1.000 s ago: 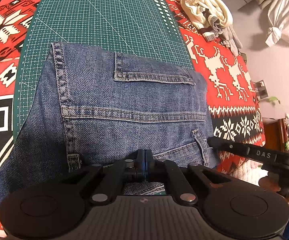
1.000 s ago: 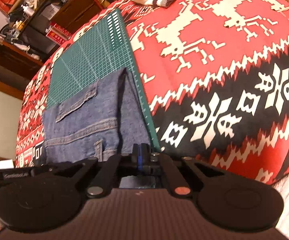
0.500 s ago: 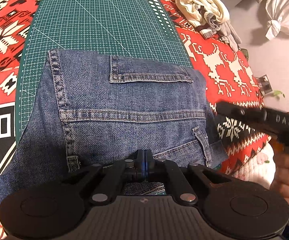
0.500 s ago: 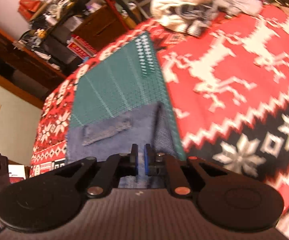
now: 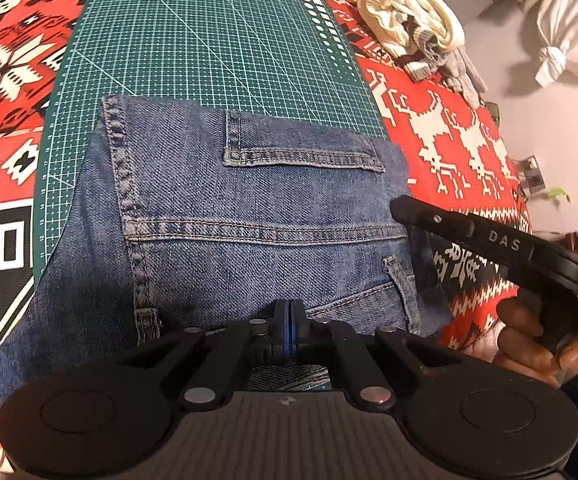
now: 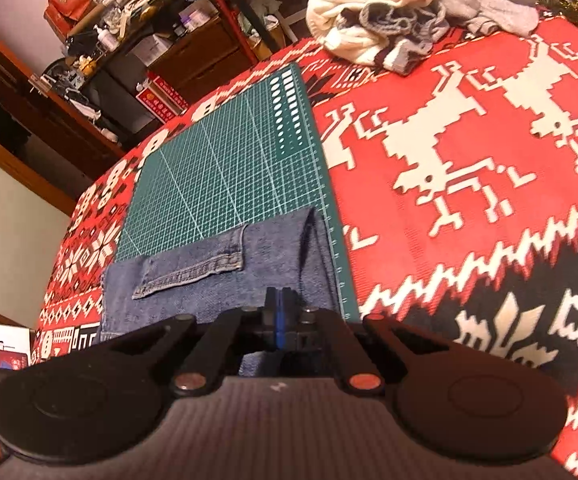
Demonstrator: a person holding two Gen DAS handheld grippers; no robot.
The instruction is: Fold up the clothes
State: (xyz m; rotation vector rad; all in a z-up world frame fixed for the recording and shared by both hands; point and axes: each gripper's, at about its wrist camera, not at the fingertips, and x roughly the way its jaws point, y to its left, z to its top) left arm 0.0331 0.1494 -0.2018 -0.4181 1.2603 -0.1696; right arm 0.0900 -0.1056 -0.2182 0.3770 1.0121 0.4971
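Folded blue jeans [image 5: 257,216] lie pocket-up on a green cutting mat [image 5: 209,48]. My left gripper [image 5: 289,320] is shut at the jeans' near waistband edge, with denim showing on both sides of and beneath its fingers. My right gripper [image 5: 399,208], held by a hand [image 5: 529,340], reaches in from the right, and its tip hovers over the jeans' right edge. In the right wrist view that gripper [image 6: 279,308] is shut with nothing between its pads. The jeans [image 6: 217,280] and the mat [image 6: 229,168] lie just ahead of it.
A red, white and black patterned blanket [image 5: 449,128] covers the bed beneath the mat. A heap of cream and grey clothes [image 5: 417,32] sits at the far right corner [image 6: 401,20]. Cluttered shelves and wooden furniture [image 6: 129,52] stand beyond the bed.
The right gripper left the jeans' near right corner, opened slightly while lifting, then shut again and came over the jeans' right edge. The left gripper stayed shut and barely moved.
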